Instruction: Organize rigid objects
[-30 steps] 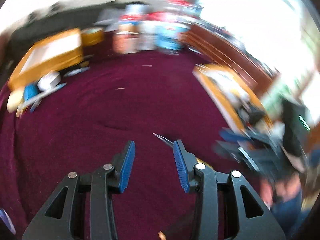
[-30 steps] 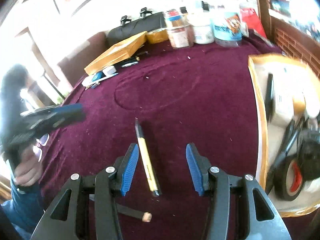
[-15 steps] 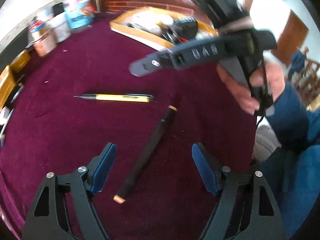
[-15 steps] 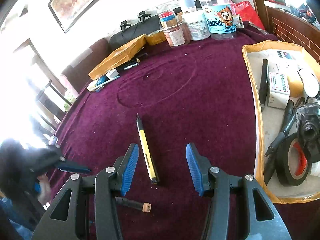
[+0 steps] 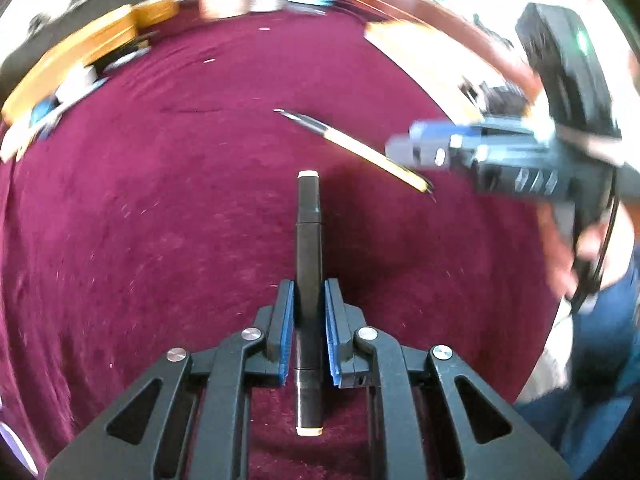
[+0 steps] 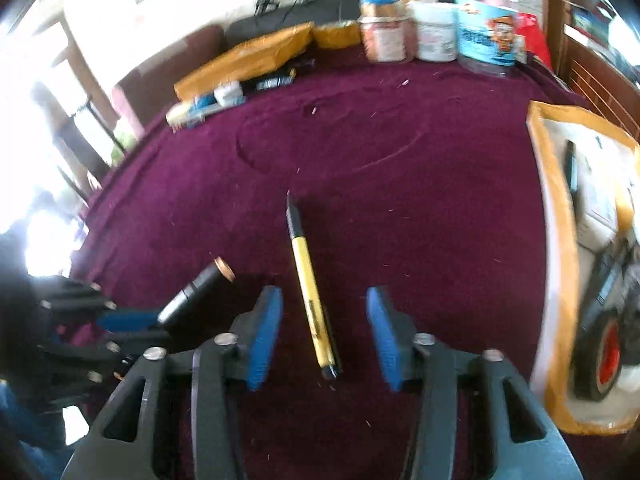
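Note:
A black marker with tan end caps lies lengthwise between the blue pads of my left gripper, which is shut on its barrel. The marker's far end points away over the maroon cloth. In the right wrist view the same marker sticks up from the left gripper at the lower left. A yellow pen with a black tip lies on the cloth between the jaws of my right gripper. Those jaws are closing, with a gap still on both sides of the pen. From the left wrist the right gripper hovers over the pen.
A yellow-rimmed tray at the right holds a tape roll and other tools. Jars and tubs line the back edge. A yellow envelope and small items sit at the back left. A person's hand holds the right gripper.
My left gripper dropped onto the black marker and shut on it. My right gripper moved over the yellow pen and its jaws narrowed.

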A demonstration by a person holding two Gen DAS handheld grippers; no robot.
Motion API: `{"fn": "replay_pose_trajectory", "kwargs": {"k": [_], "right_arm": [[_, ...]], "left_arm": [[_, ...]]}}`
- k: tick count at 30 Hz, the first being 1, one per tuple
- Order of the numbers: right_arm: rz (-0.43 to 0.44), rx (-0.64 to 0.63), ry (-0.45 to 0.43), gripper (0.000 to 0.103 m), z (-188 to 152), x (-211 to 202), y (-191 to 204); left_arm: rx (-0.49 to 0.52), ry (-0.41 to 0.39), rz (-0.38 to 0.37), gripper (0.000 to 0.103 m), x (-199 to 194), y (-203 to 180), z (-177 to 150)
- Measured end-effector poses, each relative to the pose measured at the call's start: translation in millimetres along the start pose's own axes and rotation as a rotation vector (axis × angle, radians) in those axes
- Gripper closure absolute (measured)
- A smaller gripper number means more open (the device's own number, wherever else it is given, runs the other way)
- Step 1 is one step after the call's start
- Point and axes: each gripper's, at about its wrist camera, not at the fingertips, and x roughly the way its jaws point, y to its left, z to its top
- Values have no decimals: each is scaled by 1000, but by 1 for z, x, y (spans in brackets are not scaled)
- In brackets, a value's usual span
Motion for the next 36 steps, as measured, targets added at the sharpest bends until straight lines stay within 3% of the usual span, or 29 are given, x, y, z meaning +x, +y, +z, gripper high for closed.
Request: {"fn": "replay_pose_trajectory", "kwargs": {"k": [1, 2, 4, 7, 11, 15, 22, 31, 36], "right_arm": [[-19, -20, 27, 87, 2, 10, 5], [-48, -34, 22, 91, 2, 13, 9], [-119, -74, 14, 92, 3, 16, 19], [-161, -79, -10, 95, -3, 15, 24], [-96, 27, -59, 95, -9, 2, 10], [-56, 104, -97, 96, -15, -9, 0], [-70, 111, -54, 96, -16, 1, 4], [-215, 3, -28, 96, -8, 10, 26], [-233, -2, -23, 96, -5, 11, 27]], "left_arm": [[-36, -3, -11, 91, 0, 3, 1], [-45, -6, -7, 91, 2, 5, 2], [-32, -15, 33, 91, 4, -2, 4], [0, -39, 97, 91, 9, -17, 5], [-9, -68, 130, 91, 16, -27, 12], [-54, -86, 100, 91, 18, -8, 23], [-118, -120, 37, 91, 19, 11, 25], [-118, -136, 50, 91, 17, 8, 21], [-120, -136, 49, 91, 18, 8, 21]]}}
